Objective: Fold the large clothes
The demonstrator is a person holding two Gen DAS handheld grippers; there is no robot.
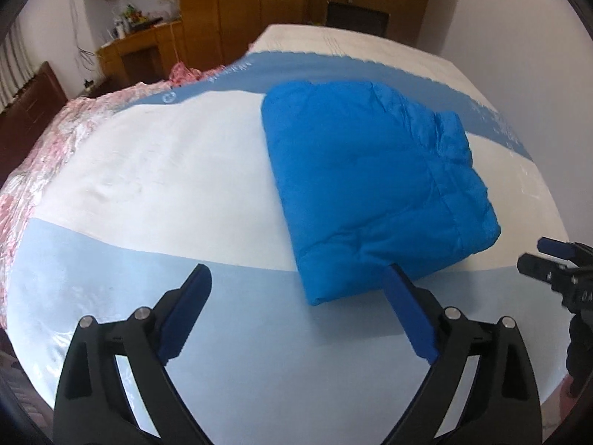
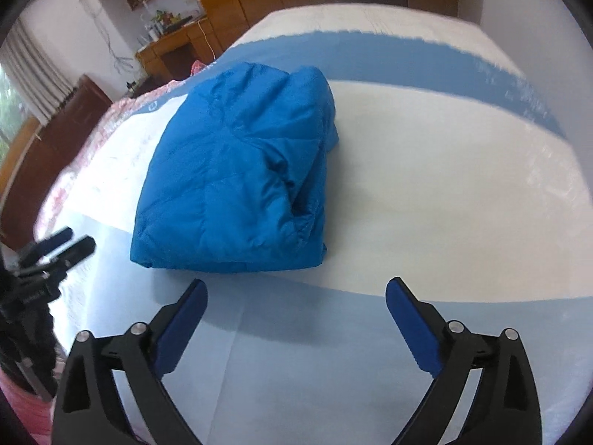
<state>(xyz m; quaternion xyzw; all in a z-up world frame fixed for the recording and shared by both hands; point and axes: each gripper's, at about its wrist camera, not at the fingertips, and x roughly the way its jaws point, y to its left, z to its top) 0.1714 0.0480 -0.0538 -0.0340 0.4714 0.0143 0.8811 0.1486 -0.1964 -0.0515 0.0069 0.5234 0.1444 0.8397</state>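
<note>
1. A bed filled most of both views, covered by a sheet in wide bands: pale blue along the near edge, white across the middle, a darker blue stripe further back, and white again at the far edge.
2. A pink floral blanket lay bunched along the bed's left edge.
3. The blue padded jacket lay folded into a thick bundle on the white band, its near end reaching over onto the pale blue band; in the left wrist view it sat toward the right side of the bed, in the right wrist view toward the left.
4. The left gripper was spread wide with nothing between its blue pads; in its own view the right pad's tip overlapped the jacket's near edge, and whether it touched could not be told.
5. The right gripper was likewise spread wide and empty, just short of the jacket's near edge.
6. Each gripper showed at the margin of the other's view.
7. Beyond the bed stood a wooden wardrobe, a wooden desk with clutter on top, white walls, and a dark wooden cabinet by a curtained window at left.
</note>
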